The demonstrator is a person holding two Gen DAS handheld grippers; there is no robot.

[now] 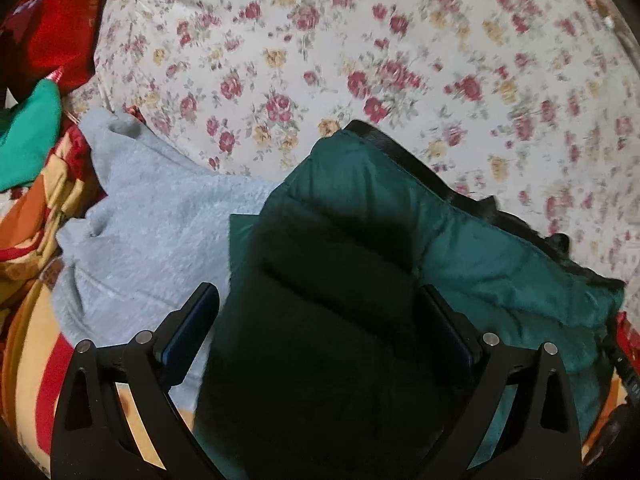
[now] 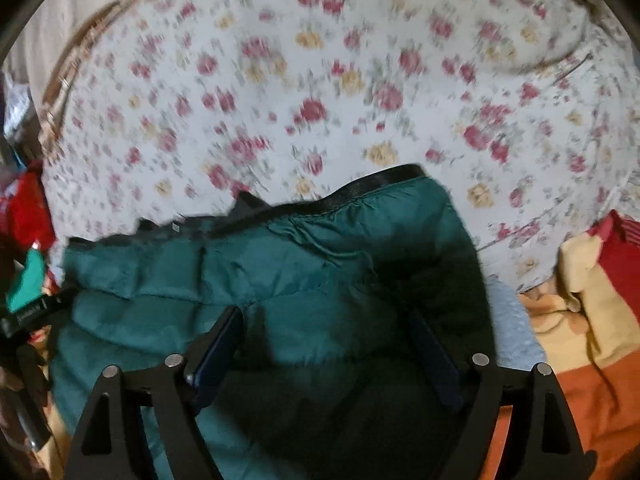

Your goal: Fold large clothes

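Observation:
A dark green puffer jacket (image 1: 360, 200) with black trim lies bunched at the near edge of a floral bedsheet (image 1: 320, 40). My left gripper (image 1: 320, 292) stands wide open, its fingers on either side of a fold of the jacket. The jacket also shows in the right wrist view (image 2: 280, 272), where my right gripper (image 2: 324, 316) is open the same way, fingers on either side of the padded fabric. I cannot tell whether either gripper's pads touch the cloth. A pale blue fleece garment (image 1: 140, 220) lies left of the jacket, partly under it.
A striped red, orange and cream blanket (image 1: 40, 208) lies under the clothes and shows at the right (image 2: 580, 320). A red cloth (image 1: 60, 28) and a teal cloth (image 1: 28, 136) are piled at the far left. The floral sheet (image 2: 320, 80) stretches ahead.

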